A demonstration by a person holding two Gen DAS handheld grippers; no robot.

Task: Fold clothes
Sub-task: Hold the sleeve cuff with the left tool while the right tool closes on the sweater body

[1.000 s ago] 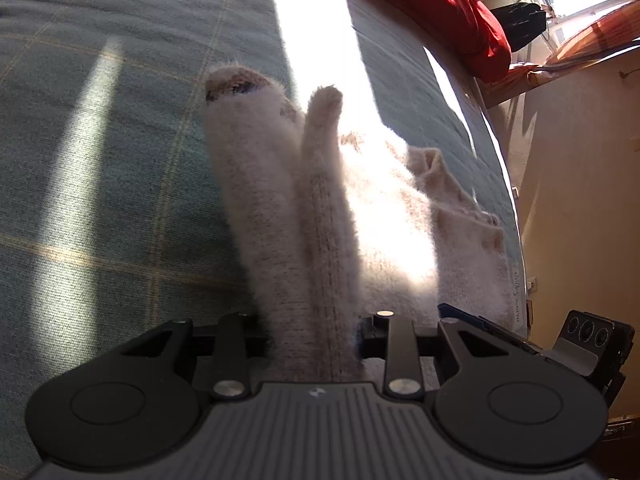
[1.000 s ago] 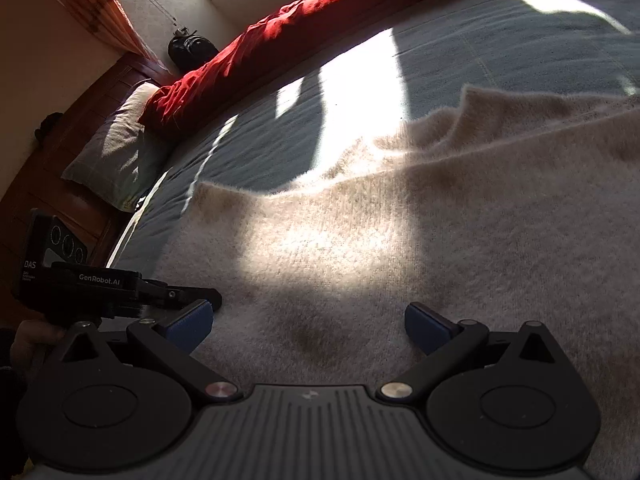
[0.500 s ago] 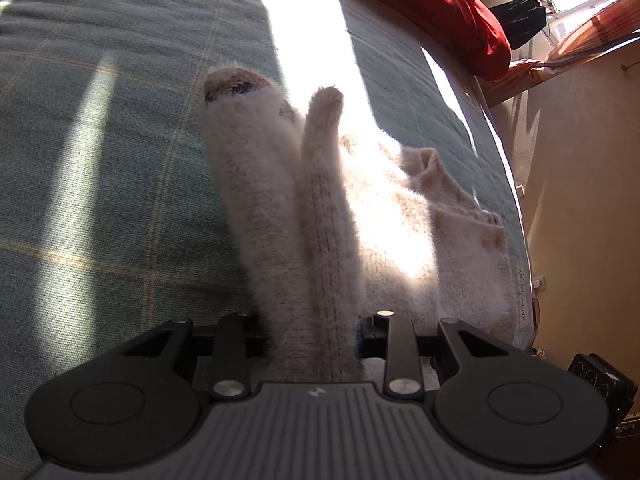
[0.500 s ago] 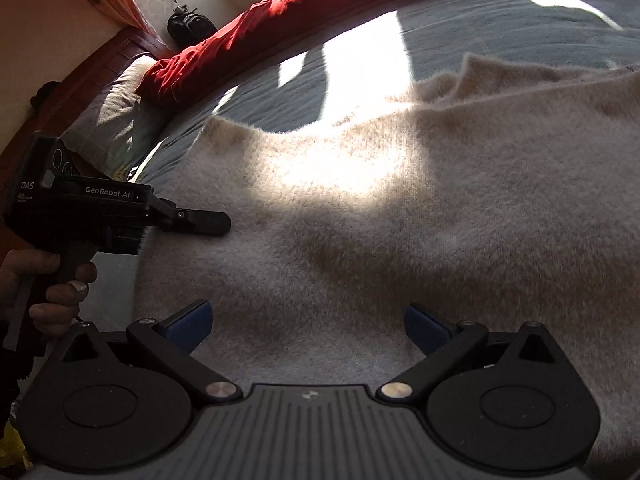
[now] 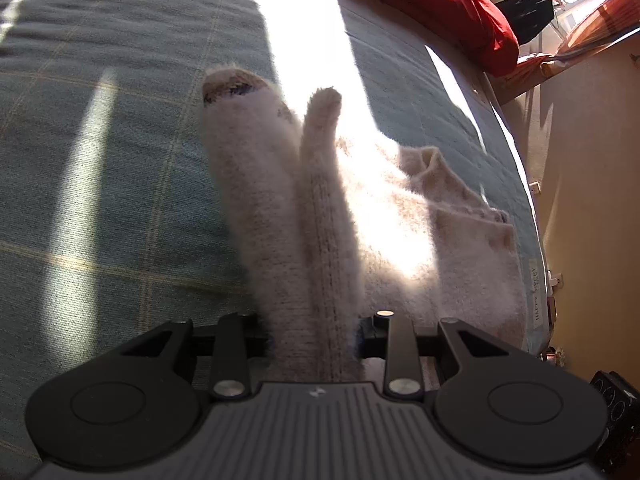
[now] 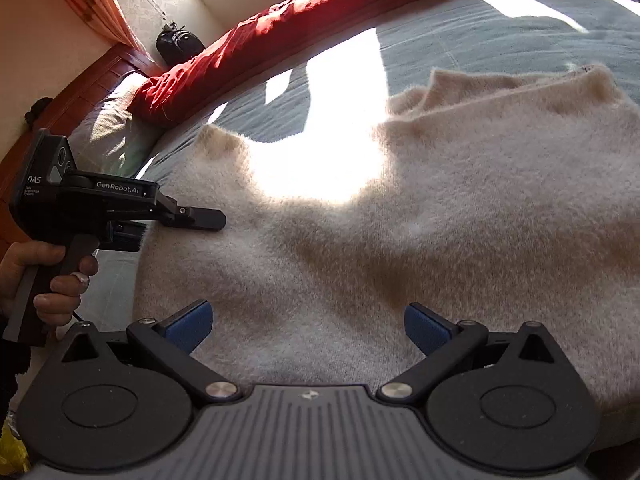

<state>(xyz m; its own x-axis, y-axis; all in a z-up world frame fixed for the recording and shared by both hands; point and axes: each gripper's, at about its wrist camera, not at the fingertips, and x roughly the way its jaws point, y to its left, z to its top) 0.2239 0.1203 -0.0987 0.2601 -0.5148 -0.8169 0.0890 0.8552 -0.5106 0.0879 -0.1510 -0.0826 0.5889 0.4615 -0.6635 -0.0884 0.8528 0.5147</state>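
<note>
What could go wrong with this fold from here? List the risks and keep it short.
1. The left gripper is shut on only a narrow bunch of the sweater; the fuzzy knit could slip out mid-fold.
2. The right gripper hangs open over the sweater and pins nothing, so the whole garment may drag across the bedspread instead of creasing.
3. The sweater lies near the bed's edge, so part could slide off.

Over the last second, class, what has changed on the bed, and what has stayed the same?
In the right wrist view, the left gripper has risen, carrying the sweater edge up with it. The right gripper has drawn back, so more sweater shows. Unchanged: left gripper shut on the sweater, right gripper open and empty, red blanket in place.
</note>
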